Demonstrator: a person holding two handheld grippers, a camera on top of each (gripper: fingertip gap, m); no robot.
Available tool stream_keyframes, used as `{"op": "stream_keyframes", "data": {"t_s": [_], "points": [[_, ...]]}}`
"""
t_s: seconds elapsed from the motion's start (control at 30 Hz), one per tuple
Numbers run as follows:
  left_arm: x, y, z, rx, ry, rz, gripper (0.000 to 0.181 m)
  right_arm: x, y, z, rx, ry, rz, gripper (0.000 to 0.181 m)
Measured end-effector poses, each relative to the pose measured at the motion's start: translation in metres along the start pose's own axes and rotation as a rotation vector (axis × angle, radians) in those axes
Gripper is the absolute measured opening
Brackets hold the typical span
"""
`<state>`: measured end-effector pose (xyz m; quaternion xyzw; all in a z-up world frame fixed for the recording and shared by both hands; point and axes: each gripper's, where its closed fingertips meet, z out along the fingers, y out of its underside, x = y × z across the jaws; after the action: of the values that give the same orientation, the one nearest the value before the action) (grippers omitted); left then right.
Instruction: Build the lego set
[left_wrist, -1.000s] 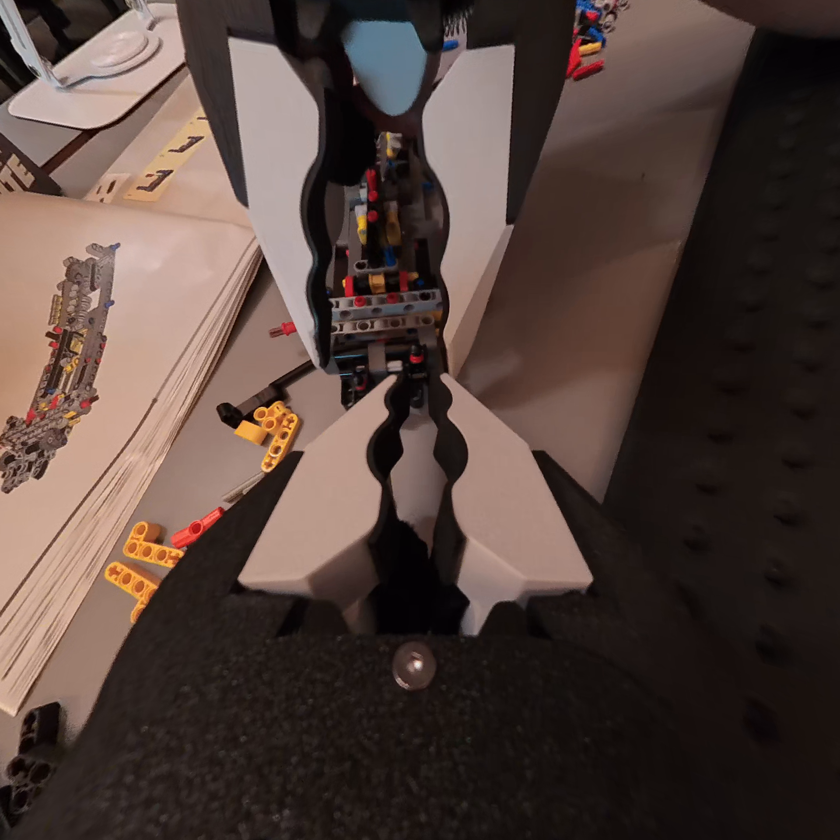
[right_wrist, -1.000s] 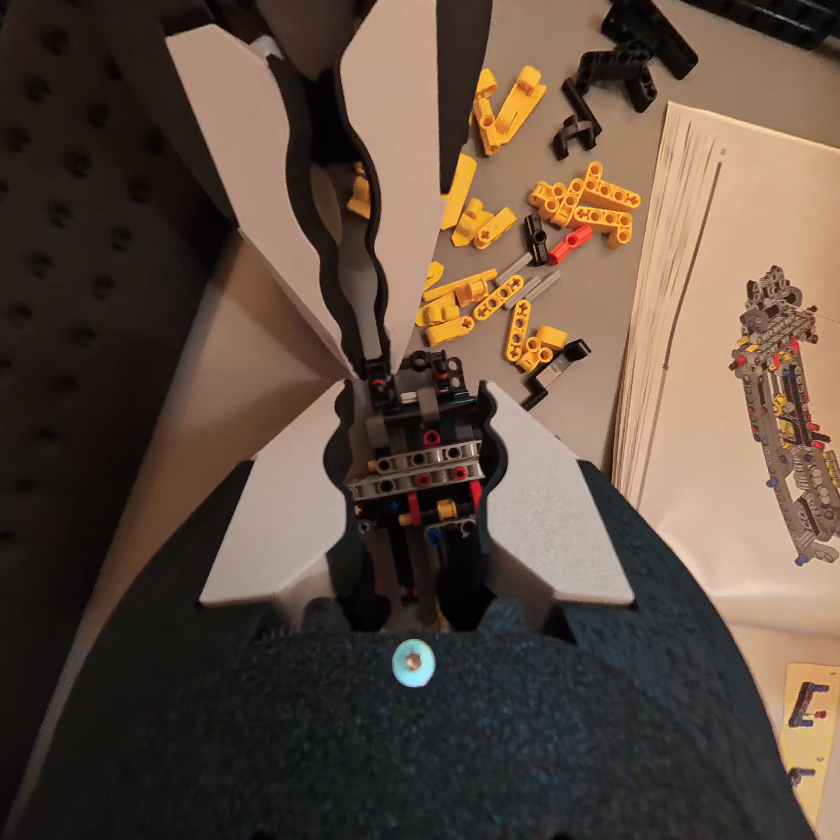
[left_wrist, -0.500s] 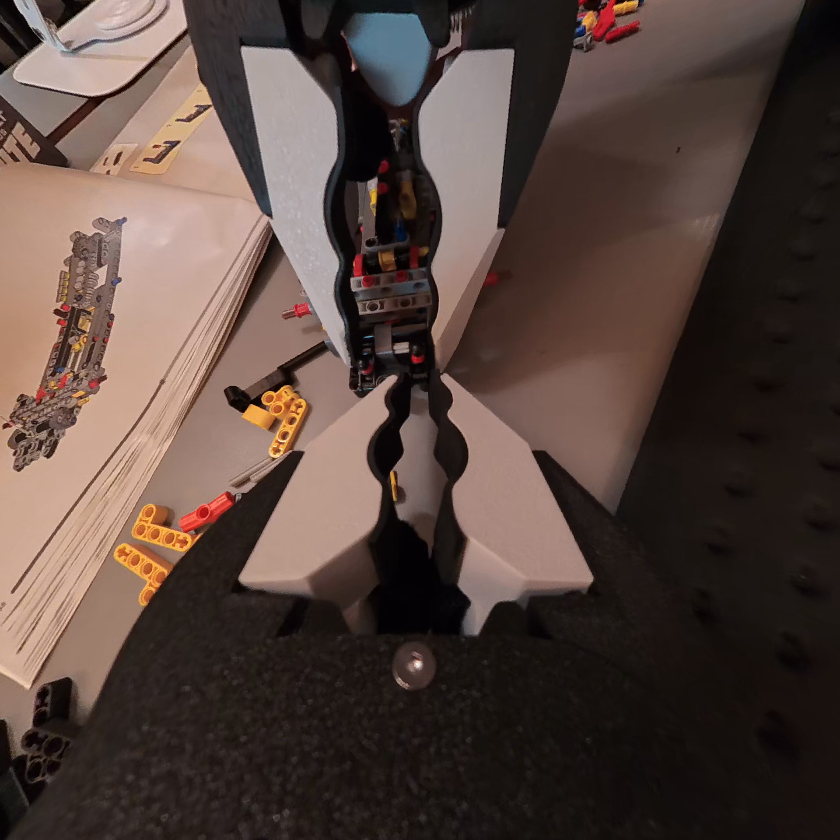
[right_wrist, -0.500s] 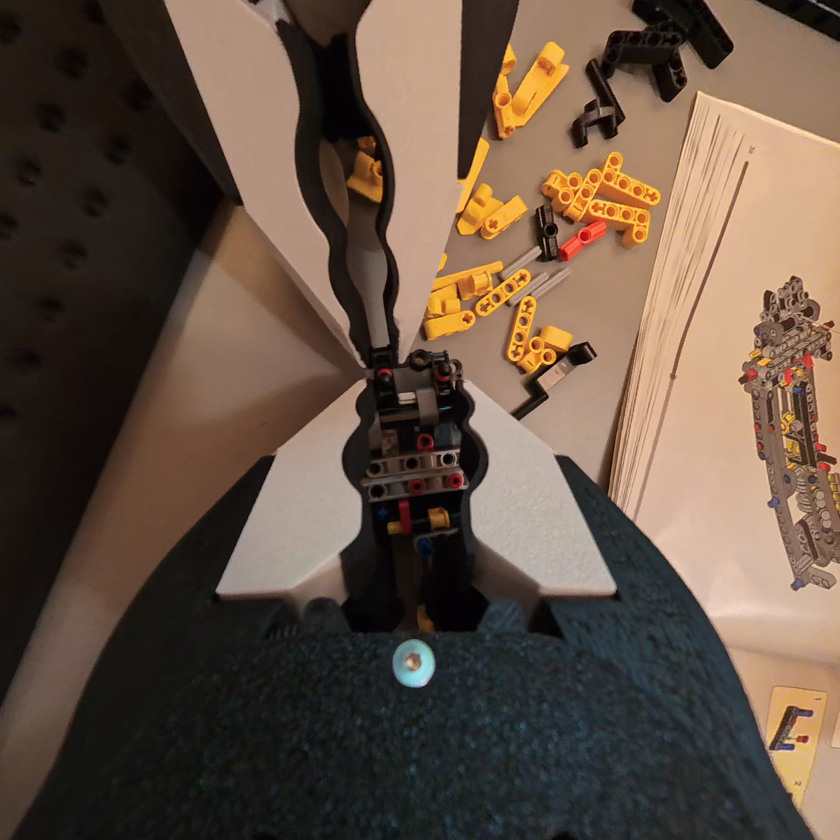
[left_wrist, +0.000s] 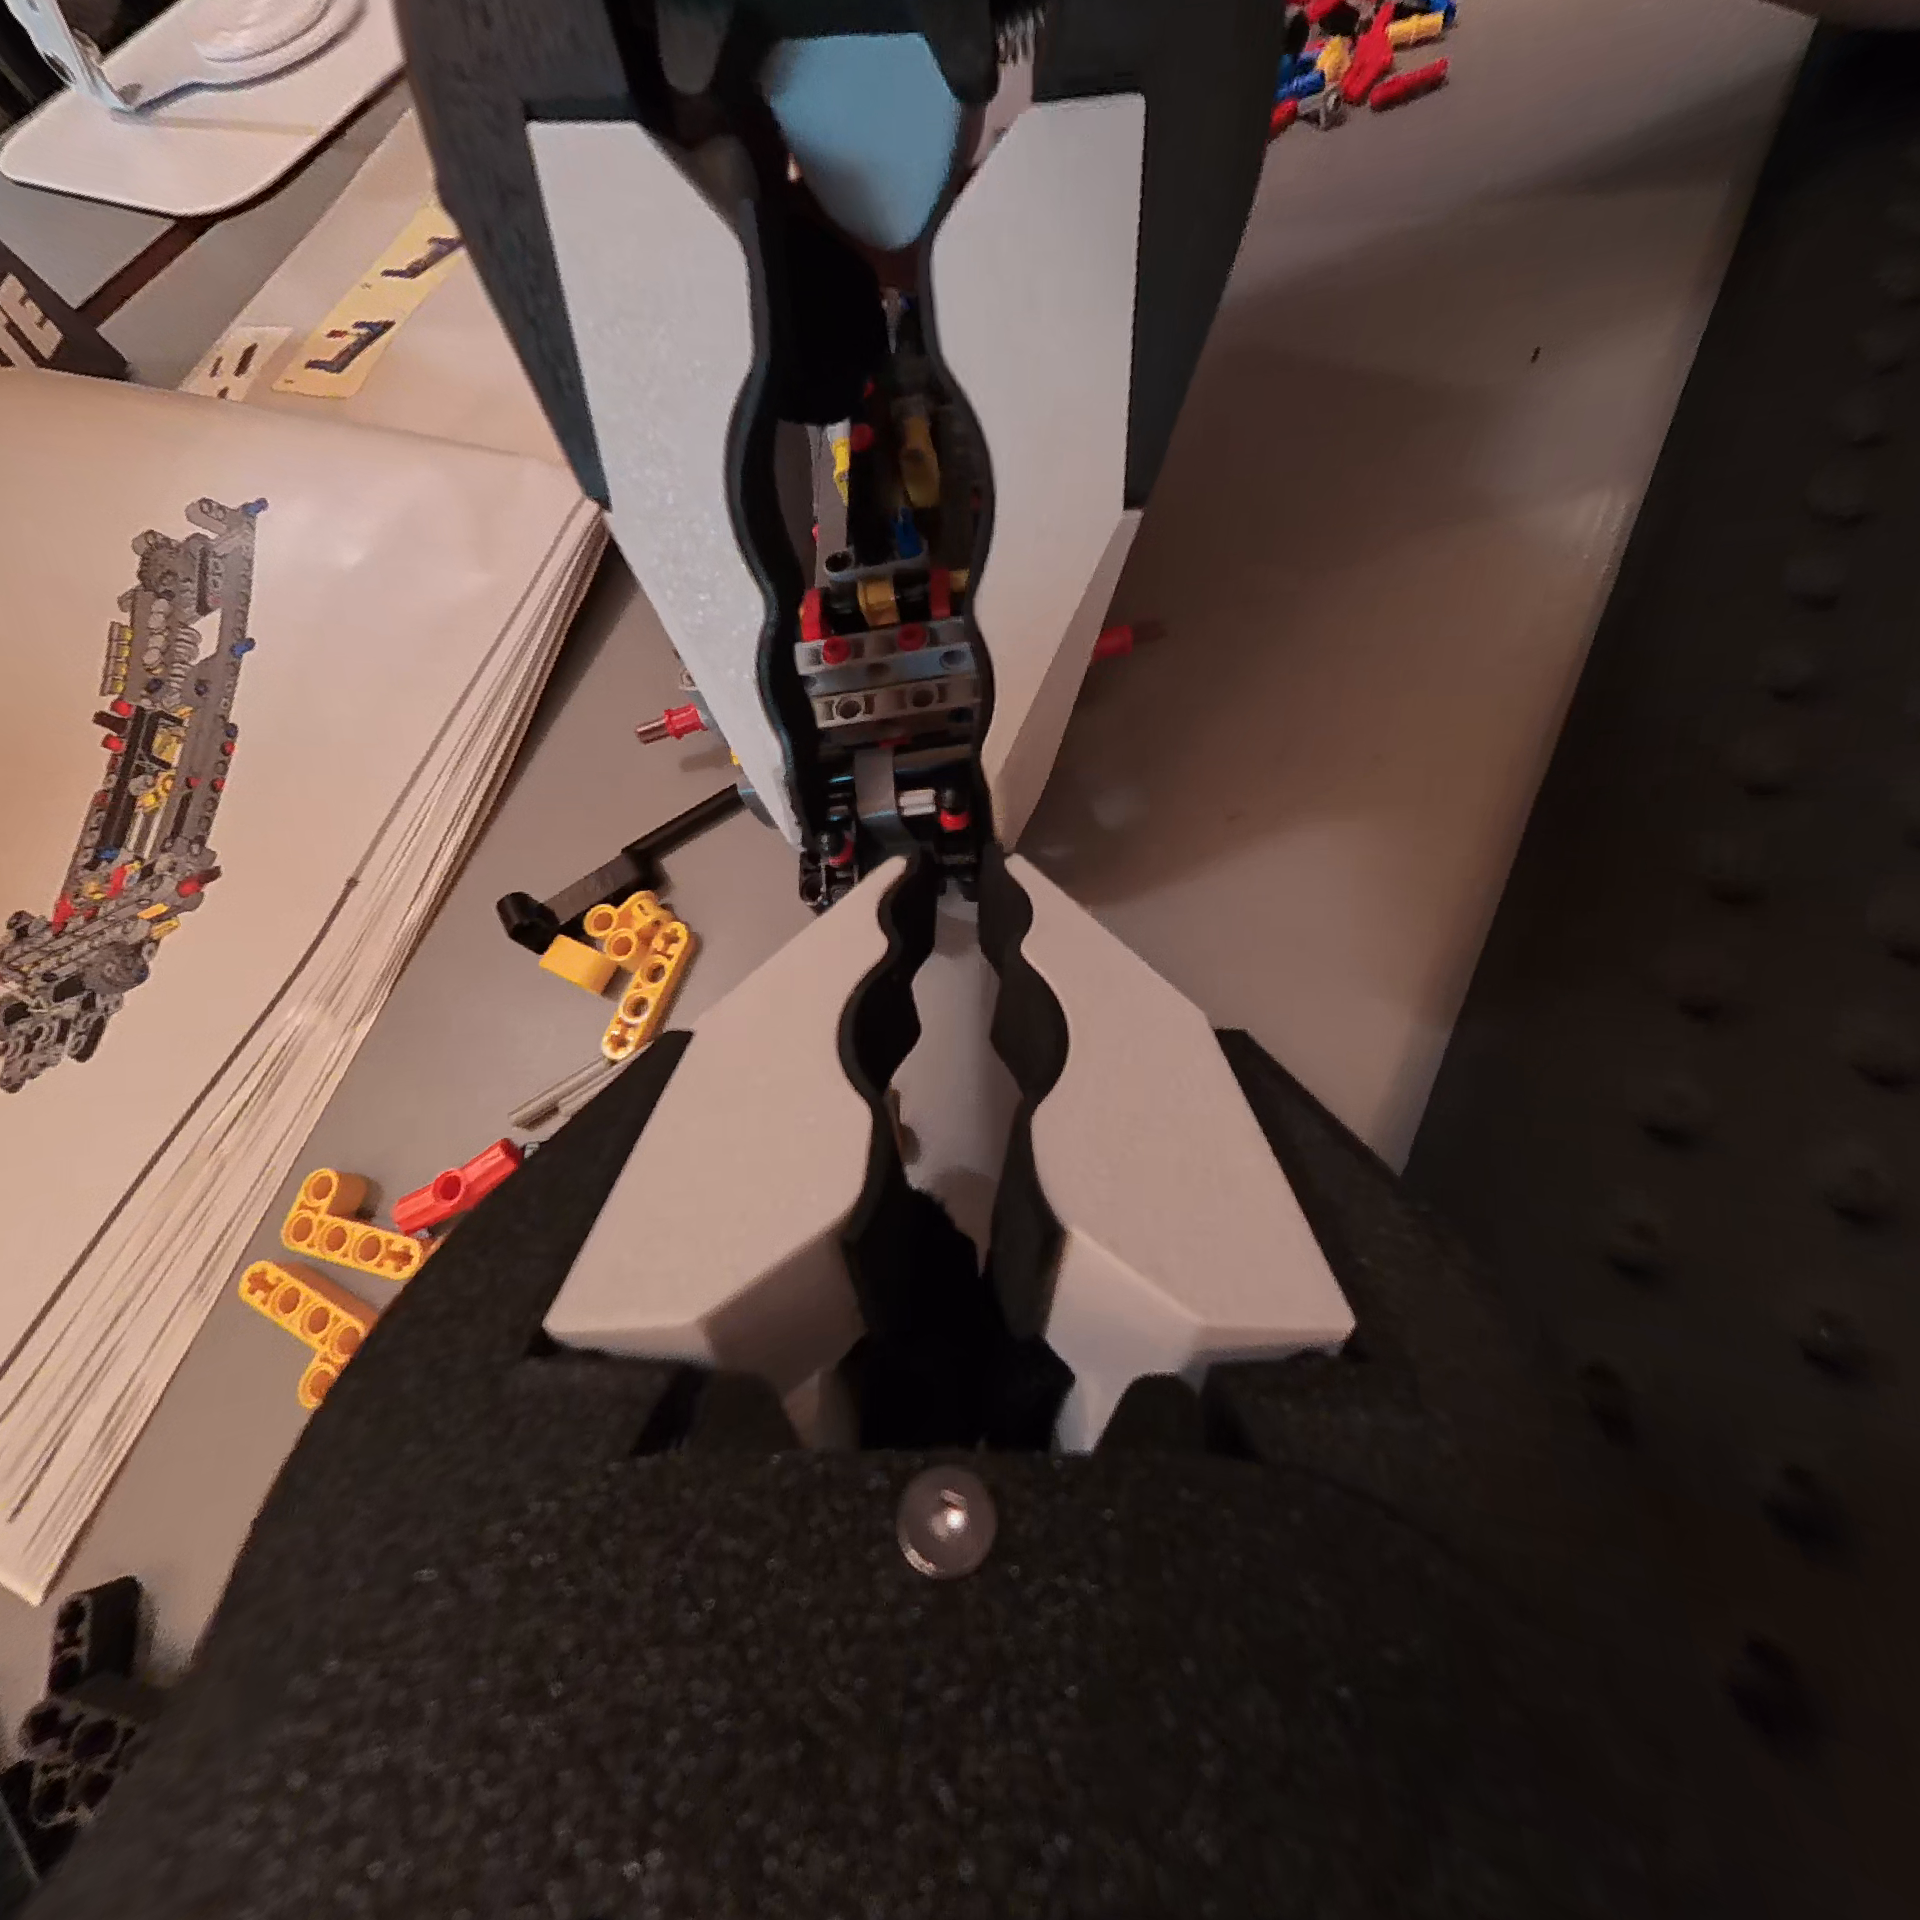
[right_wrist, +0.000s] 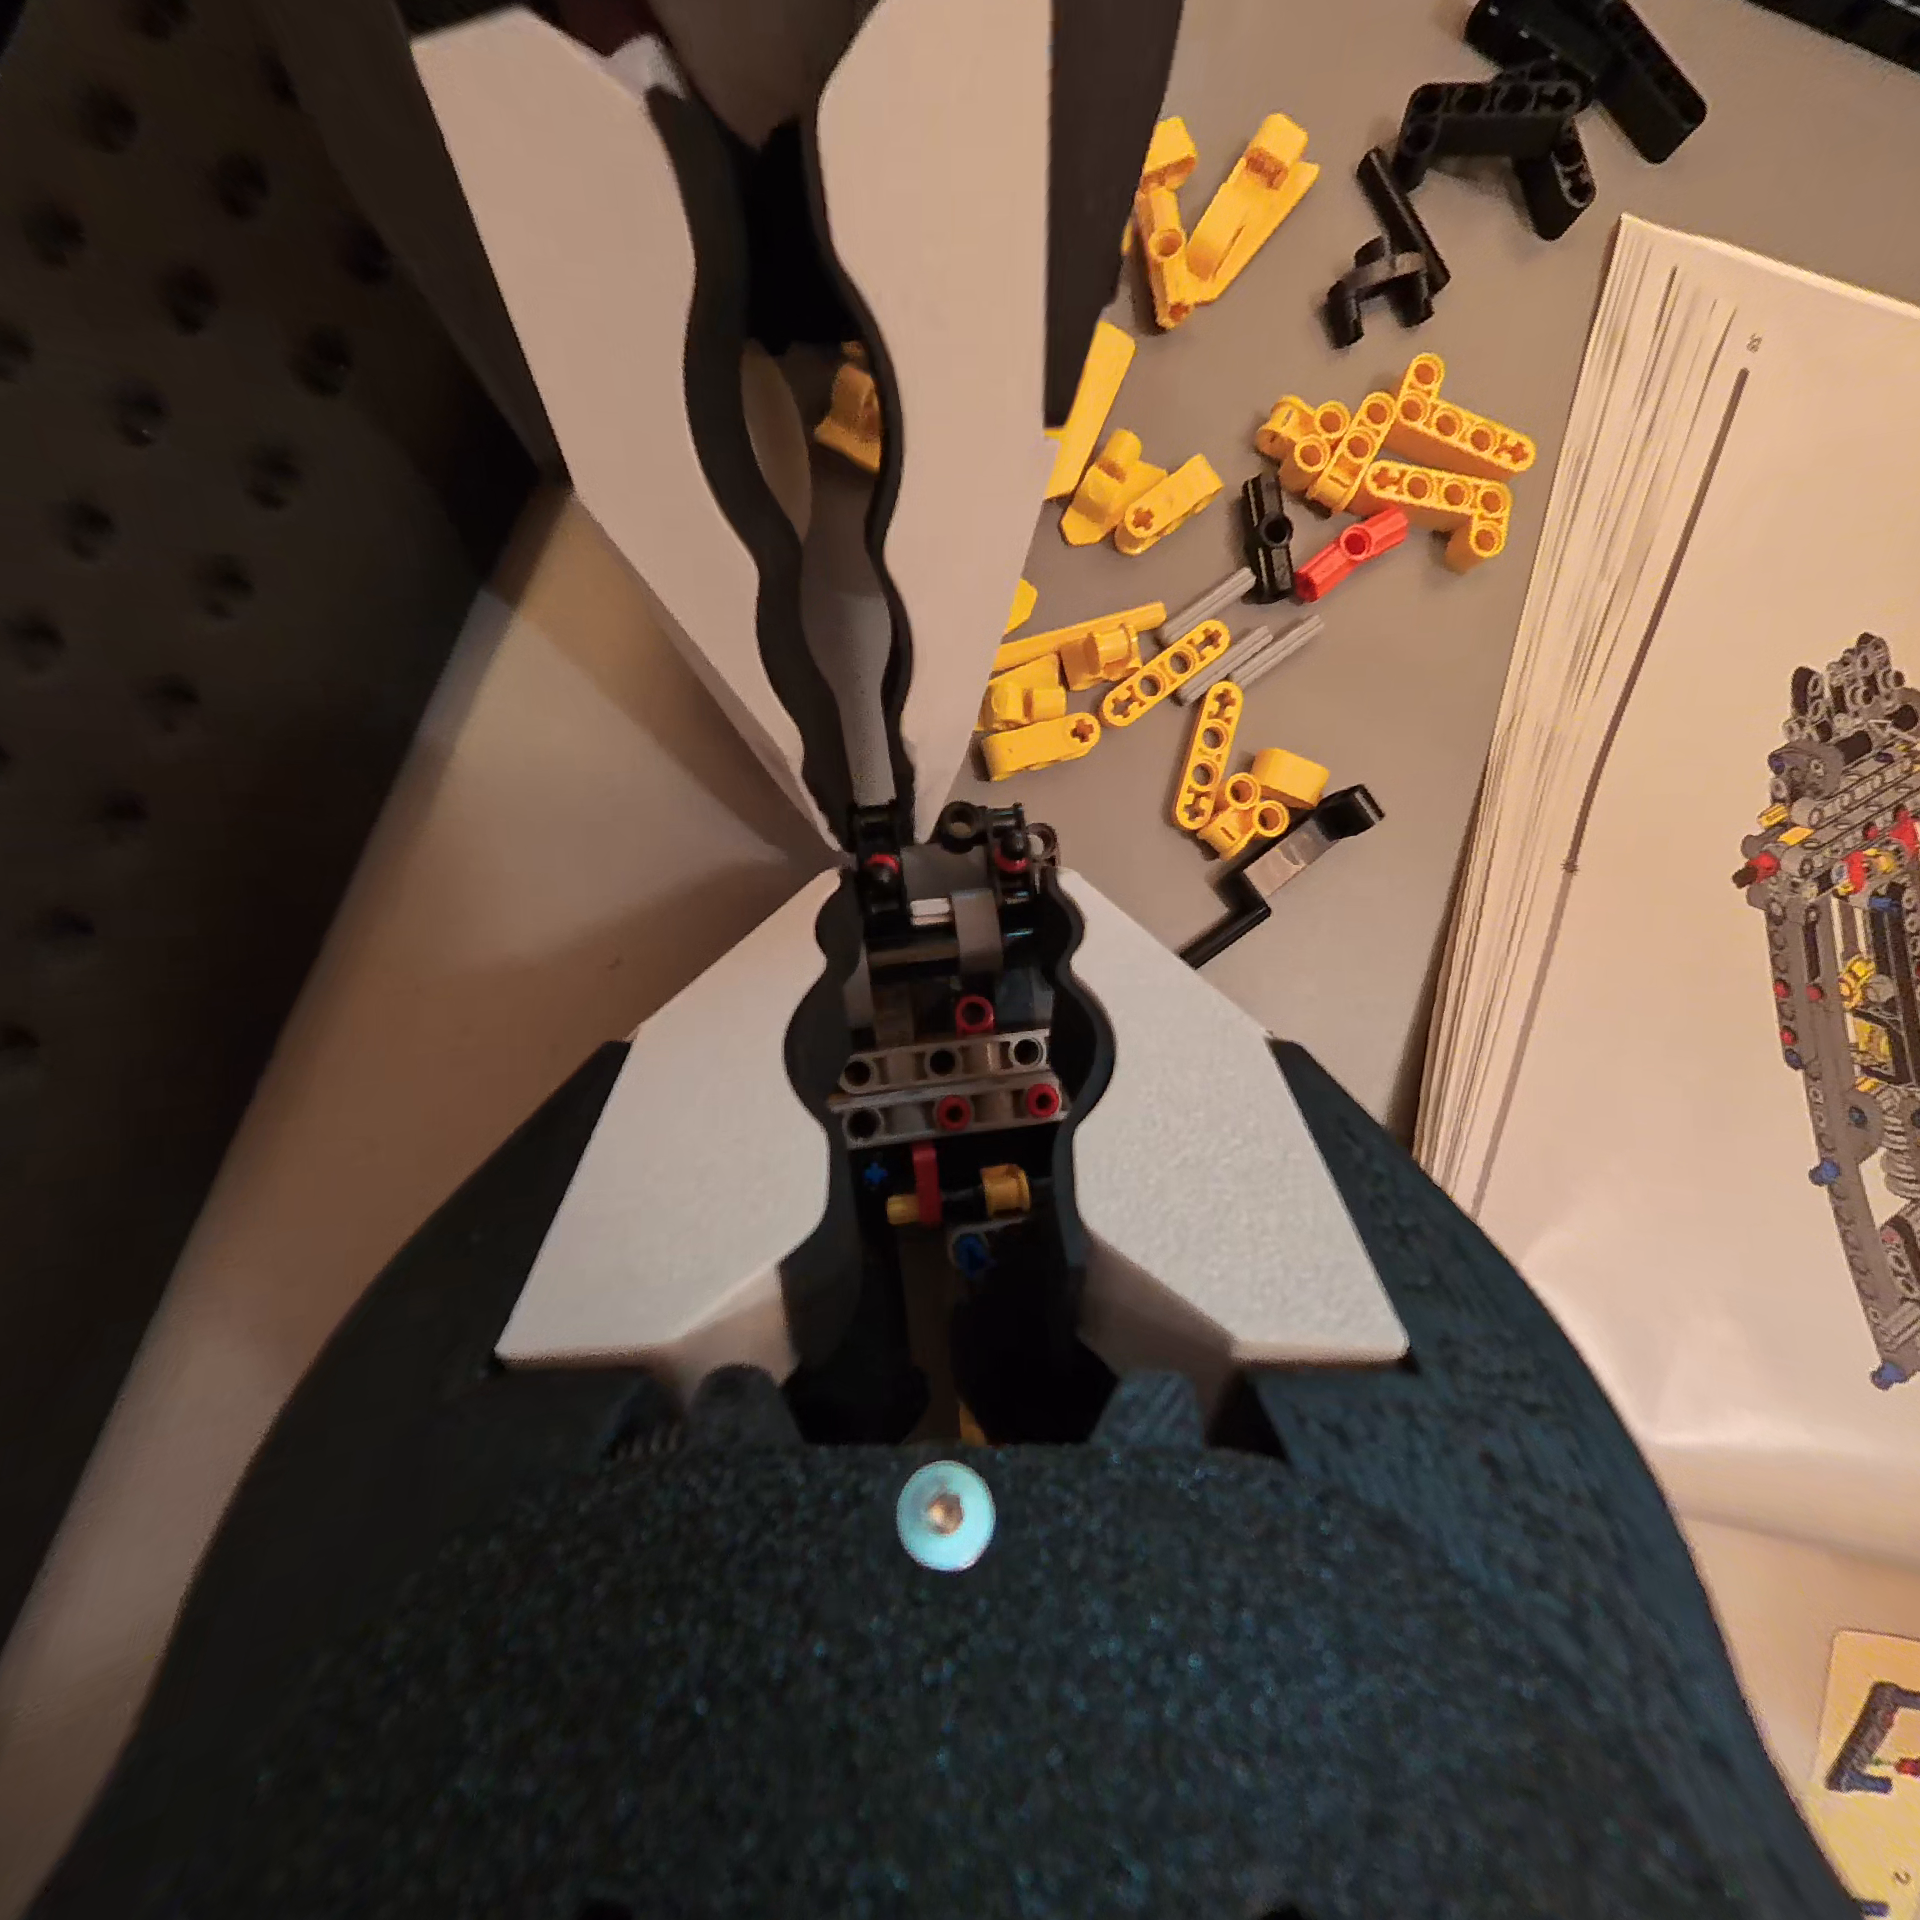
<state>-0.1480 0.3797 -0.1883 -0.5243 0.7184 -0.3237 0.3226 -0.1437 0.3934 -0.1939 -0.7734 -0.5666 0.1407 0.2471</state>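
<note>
A long lego assembly (right_wrist: 951, 1081) of grey beams with red, yellow and blue pins sits lengthwise between the pads of my right gripper (right_wrist: 951, 883), which is shut on it. Its black end sticks out past the fingertips. My left gripper (left_wrist: 951, 868) faces the right one tip to tip and is closed to a narrow gap on a black part at that end of the assembly (left_wrist: 888, 686). In the right wrist view the left gripper (right_wrist: 878, 816) comes in from the top. In the left wrist view the right gripper (left_wrist: 894, 821) comes in from above.
An open instruction booklet (left_wrist: 260, 727) lies beside the grippers, also in the right wrist view (right_wrist: 1714, 831). Loose yellow beams (right_wrist: 1403, 457), a red connector (right_wrist: 1351, 545), grey axles and black beams (right_wrist: 1538, 114) lie on the grey table. A dark studded mat (left_wrist: 1714, 935) borders the table edge. The grippers are tip to tip, or close to it. The red connector (right_wrist: 1351, 545) sits 9 cm or so from the ends of my right fingers. My left wrist view (left_wrist: 457, 1191) looks at it from another angle.
Both grippers stay tip to tip at the assembly's end. The right gripper with the assembly has drawn back slightly and lined up straighter with the left one. Neither grip has changed.
</note>
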Motion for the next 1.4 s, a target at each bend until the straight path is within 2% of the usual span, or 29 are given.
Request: {"op": "stream_keyframes", "data": {"t_s": [0.27, 0.33, 0.37, 0.43, 0.6, 0.77, 0.87, 0.97, 1.03, 1.4], "points": [[-0.002, 0.000, 0.001, -0.005, -0.039, 0.039, 0.006, 0.002, -0.001, -0.002, 0.016, -0.010, 0.039, 0.032], [-0.002, -0.003, -0.003, 0.024, -0.031, 0.026, 0.006, 0.006, -0.002, -0.007, 0.023, 0.019, 0.036, 0.042], [-0.004, -0.006, -0.005, 0.049, -0.031, 0.014, 0.006, 0.005, -0.002, -0.011, 0.030, 0.030, 0.027, 0.041], [-0.004, -0.012, -0.011, 0.096, -0.009, -0.019, 0.006, 0.001, -0.007, -0.018, 0.064, 0.048, -0.005, 0.028], [-0.004, -0.020, -0.019, 0.166, 0.033, -0.064, 0.006, -0.006, -0.018, -0.023, 0.137, 0.055, -0.040, 0.012], [0.000, -0.011, -0.012, 0.100, 0.037, -0.034, 0.007, -0.012, -0.019, -0.022, 0.125, 0.002, -0.018, 0.007], [0.002, -0.004, -0.007, 0.045, 0.015, 0.024, 0.007, -0.014, -0.013, -0.016, 0.054, 0.007, -0.036, 0.007], [-0.001, -0.015, -0.014, 0.118, -0.004, 0.017, 0.015, -0.013, -0.009, -0.014, 0.034, 0.018, -0.041, 0.007], [-0.001, -0.020, -0.018, 0.153, 0.013, -0.006, 0.010, -0.013, -0.010, -0.015, 0.050, 0.005, -0.027, 0.006], [-0.002, -0.016, -0.013, 0.114, 0.003, 0.007, 0.003, -0.010, -0.011, -0.014, 0.086, 0.001, -0.008, 0.007]]}}
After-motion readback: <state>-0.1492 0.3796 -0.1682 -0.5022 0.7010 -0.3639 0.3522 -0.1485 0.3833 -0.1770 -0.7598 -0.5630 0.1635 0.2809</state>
